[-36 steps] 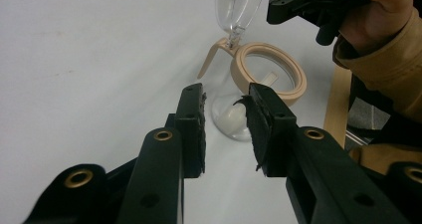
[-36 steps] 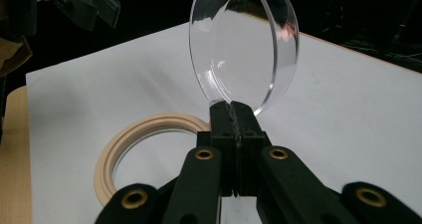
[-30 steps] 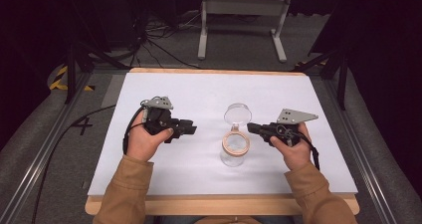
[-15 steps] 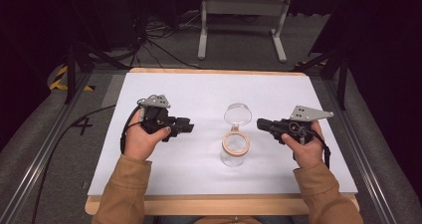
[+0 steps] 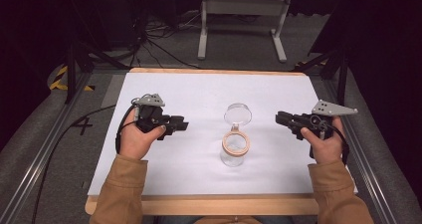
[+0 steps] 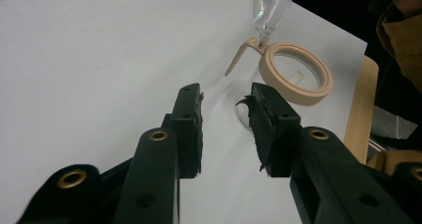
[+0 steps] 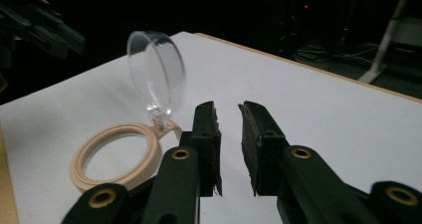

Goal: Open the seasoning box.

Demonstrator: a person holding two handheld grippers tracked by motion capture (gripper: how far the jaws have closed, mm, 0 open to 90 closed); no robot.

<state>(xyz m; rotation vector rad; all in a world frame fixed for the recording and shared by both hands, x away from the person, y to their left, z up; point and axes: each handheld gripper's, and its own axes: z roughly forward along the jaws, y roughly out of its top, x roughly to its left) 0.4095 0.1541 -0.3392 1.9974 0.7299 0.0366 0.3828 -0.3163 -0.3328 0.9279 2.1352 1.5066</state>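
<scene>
You're flanking the clear glass jar with tan rim and flipped-up lid (image 5: 236, 144); left gripper (image 5: 180, 125) and right gripper (image 5: 279, 118) are sitting about equally near, jaws parted, gripping nothing.

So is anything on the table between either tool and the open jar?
Nothing visible. The clear jar with its tan rim and flipped-up lid stands alone mid-table. Bare white table lies between it and the left tool, and likewise the right tool. Both tools are open.

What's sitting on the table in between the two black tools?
A clear glass jar with a beige ring rim and its clear round lid flipped open stands between the left tool and the right tool, seen in the high view.
</scene>
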